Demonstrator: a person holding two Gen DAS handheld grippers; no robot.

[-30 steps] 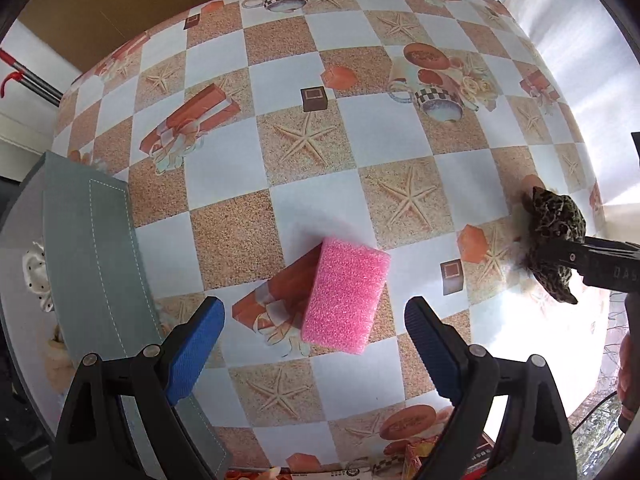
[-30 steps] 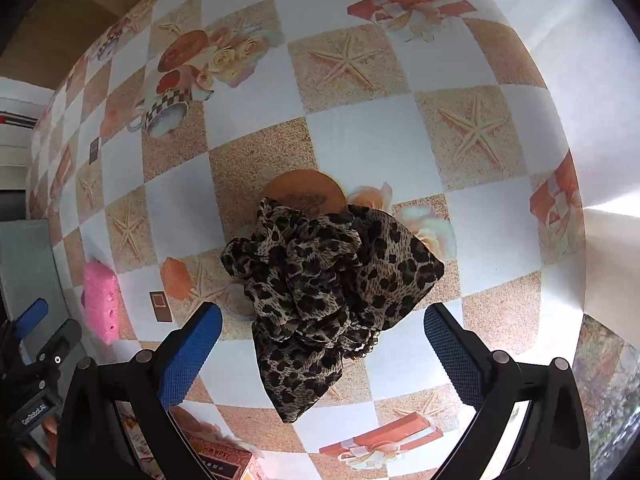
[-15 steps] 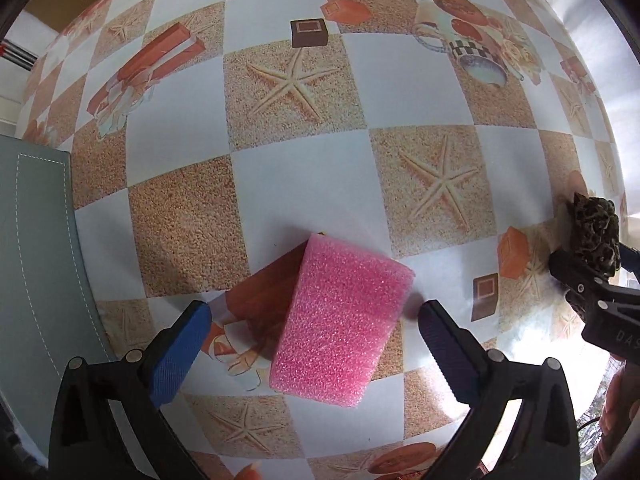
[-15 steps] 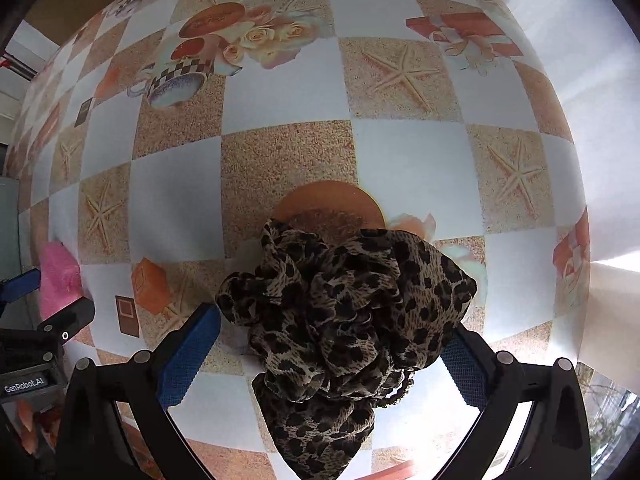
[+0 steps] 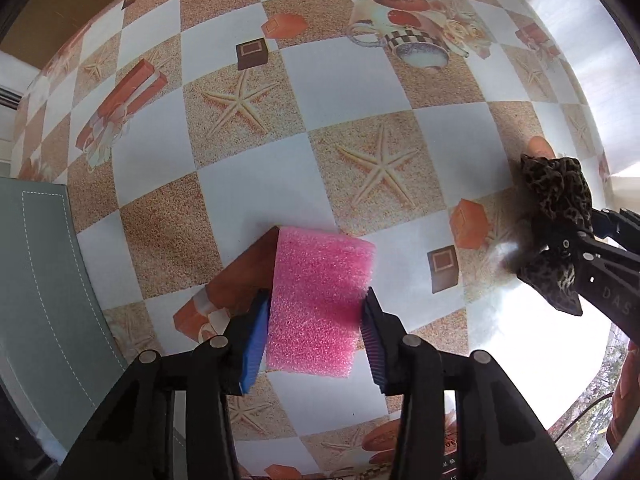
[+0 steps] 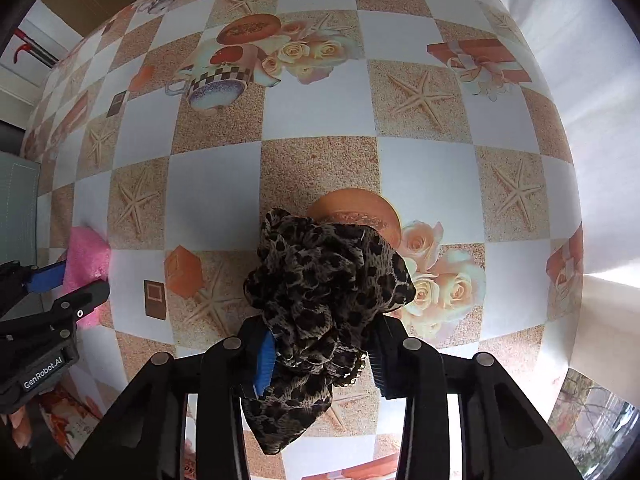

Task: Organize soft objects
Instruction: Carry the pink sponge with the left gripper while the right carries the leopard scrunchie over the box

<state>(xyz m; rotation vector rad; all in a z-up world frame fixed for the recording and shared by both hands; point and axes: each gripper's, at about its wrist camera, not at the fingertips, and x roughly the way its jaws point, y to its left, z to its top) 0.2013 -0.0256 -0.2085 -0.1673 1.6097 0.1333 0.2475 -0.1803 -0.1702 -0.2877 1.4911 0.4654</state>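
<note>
Grippers squeezing two soft things on the checked surface (image 5: 248,196).

The left gripper (image 5: 314,334) has just closed its jaws, and the blue pads now pinch the pink sponge (image 5: 318,300) that sits right between them. The right gripper (image 6: 322,354) has just closed too, and it grips the spotted scrunchie (image 6: 324,280) bunched between its pads. A grey mat (image 5: 38,280) lies off to the left gripper's left.

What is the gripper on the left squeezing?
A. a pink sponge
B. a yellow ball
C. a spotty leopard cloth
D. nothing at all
A: in the left wrist view, the left gripper has its blue pads pressed on both sides of the pink sponge; its jaws have just been closing on it.
</note>
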